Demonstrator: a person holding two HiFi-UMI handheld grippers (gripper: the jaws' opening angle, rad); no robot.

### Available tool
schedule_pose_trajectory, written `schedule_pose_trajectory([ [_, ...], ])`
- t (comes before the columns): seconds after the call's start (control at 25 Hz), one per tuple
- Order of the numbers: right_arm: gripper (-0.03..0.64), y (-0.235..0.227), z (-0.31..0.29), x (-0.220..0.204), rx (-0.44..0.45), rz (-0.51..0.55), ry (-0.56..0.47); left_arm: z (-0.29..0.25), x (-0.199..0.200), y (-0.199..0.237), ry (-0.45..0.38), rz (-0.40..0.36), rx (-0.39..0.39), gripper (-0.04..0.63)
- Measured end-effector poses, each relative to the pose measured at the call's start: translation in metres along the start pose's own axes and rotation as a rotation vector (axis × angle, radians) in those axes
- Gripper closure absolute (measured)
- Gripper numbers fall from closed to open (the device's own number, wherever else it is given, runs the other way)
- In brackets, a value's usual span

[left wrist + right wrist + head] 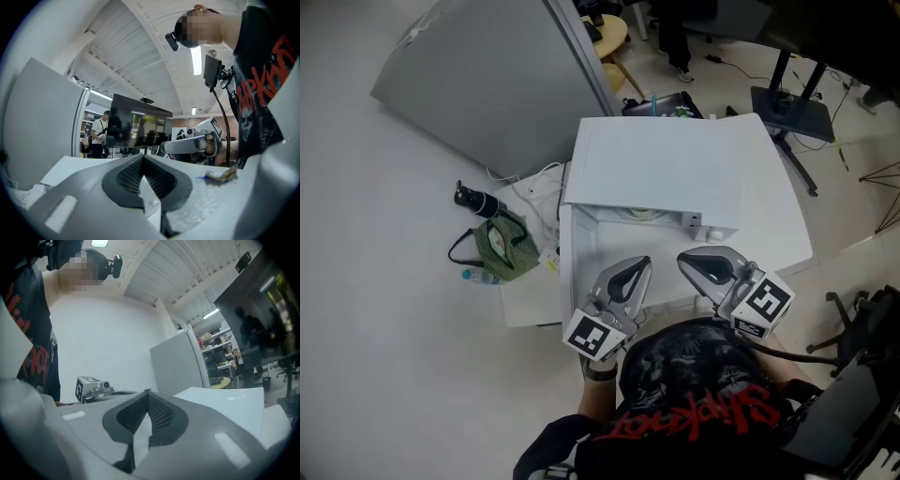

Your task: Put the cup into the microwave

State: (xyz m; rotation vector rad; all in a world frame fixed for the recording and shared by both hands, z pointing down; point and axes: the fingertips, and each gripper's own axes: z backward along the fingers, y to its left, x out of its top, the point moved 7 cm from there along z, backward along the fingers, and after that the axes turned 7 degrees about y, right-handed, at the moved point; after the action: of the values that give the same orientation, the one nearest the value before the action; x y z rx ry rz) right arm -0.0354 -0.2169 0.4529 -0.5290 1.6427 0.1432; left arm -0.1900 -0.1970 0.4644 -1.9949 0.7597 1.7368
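A white microwave (pixel 666 169) stands on a white table (pixel 787 220), seen from above. Under its front edge a pale round rim (pixel 638 214) shows; I cannot tell whether this is the cup. My left gripper (pixel 637 270) and right gripper (pixel 690 262) are held side by side just in front of the microwave, both shut with nothing between the jaws. The left gripper view shows its dark pads (pixel 136 176) pressed together, with the right gripper (pixel 194 142) beyond. The right gripper view shows the same closed pads (pixel 159 416) and the left gripper's marker cube (pixel 86 387).
Left of the table, on a lower white surface (pixel 530 300), lie a green bag (pixel 502 248), a black bottle (pixel 478 200) and cables. A grey partition panel (pixel 487 75) stands behind. A black stand (pixel 792 103) and a chair (pixel 862 323) are to the right. A crumpled scrap (pixel 222 175) lies near the left gripper.
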Motion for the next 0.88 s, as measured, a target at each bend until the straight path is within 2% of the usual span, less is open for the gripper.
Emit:
schedule_pose_trajectory([
  [0.16,0.617,0.008,-0.002,0.001,0.034,0.025,0.007,0.001,-0.006,-0.003,0.011,0.025,-0.009,0.595],
  [0.36,0.617,0.014,-0.005,0.000,0.036,0.029,0.019,0.001,-0.011,-0.007,0.018,0.044,-0.027,0.595],
  [0.88,0.617,0.009,-0.006,-0.008,0.038,-0.024,0.016,0.001,-0.049,0.004,0.082,0.155,-0.010,0.595],
])
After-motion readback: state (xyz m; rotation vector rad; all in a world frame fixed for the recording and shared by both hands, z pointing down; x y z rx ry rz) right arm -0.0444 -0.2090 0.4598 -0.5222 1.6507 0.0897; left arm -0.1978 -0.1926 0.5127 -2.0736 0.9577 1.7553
